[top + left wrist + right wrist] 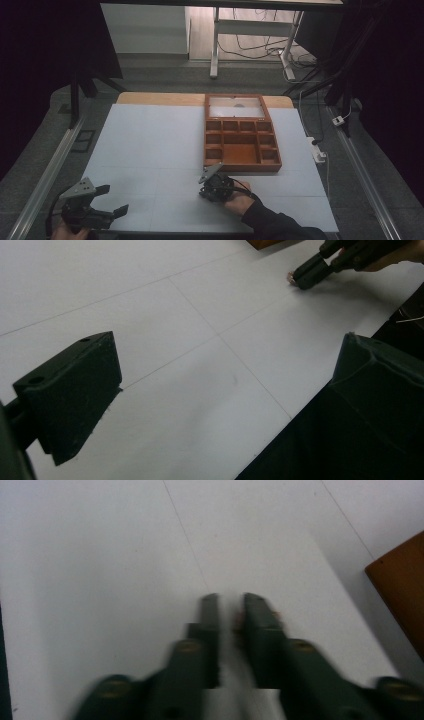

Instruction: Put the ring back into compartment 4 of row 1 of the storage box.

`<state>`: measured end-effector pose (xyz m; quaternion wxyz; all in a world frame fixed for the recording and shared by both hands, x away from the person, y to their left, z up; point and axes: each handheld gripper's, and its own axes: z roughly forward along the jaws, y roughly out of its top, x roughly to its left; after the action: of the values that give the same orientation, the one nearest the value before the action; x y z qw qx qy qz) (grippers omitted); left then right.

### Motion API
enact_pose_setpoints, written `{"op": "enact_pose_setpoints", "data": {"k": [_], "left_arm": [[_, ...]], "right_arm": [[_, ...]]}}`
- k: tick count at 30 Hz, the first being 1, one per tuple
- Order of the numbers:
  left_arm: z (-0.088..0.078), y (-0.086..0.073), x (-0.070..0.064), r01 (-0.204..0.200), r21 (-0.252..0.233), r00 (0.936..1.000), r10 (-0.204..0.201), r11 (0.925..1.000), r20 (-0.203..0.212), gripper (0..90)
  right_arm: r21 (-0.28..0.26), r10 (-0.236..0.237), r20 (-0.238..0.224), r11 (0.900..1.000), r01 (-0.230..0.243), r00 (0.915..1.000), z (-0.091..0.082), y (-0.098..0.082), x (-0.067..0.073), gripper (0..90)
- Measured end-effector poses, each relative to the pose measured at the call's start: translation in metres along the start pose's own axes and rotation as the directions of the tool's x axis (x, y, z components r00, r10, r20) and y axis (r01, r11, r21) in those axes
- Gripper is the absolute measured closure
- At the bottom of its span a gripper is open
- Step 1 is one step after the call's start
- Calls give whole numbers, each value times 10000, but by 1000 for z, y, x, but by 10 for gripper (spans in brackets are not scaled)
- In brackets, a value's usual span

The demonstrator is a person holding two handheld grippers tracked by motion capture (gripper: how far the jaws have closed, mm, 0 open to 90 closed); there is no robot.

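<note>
Near the wooden tray (242,167), right claw (231,611) nearly closed on a small pinkish object (291,277), left claw (220,390) wide open.

A small, pale pinkish bead (291,278) sits at the tip of the right hand-held gripper (306,276), low against the white surface (200,365). It is tiny and roundish; its finer shape is too small to tell. In the right gripper view a pinkish sliver of it shows between the nearly closed jaws. It lies near the front edge of the brown wooden compartment box (242,165), slightly to its left, apart from it.
</note>
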<state>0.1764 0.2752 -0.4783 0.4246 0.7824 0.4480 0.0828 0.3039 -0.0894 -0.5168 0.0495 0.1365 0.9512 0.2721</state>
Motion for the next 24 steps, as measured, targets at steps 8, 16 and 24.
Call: {"op": "enact_pose_setpoints", "data": {"k": [8, 16, 24], "left_arm": [[0, 0, 0, 2, 13, 10000, -2, 10000, -6, 0], [0, 0, 0, 39, 7, 10000, -39, 10000, 20, 0], [0, 0, 2, 134, -48, 9999, -133, 9999, 78, 0]], "right_arm": [[52, 200, -29, 9998, -200, 9998, 0, 1, -1, 876], [-80, -31, 146, 10000, 32, 9999, -3, 2, 0, 876], [-762, 278, 210, 9968, -262, 9994, -21, 7, -1, 876]]}}
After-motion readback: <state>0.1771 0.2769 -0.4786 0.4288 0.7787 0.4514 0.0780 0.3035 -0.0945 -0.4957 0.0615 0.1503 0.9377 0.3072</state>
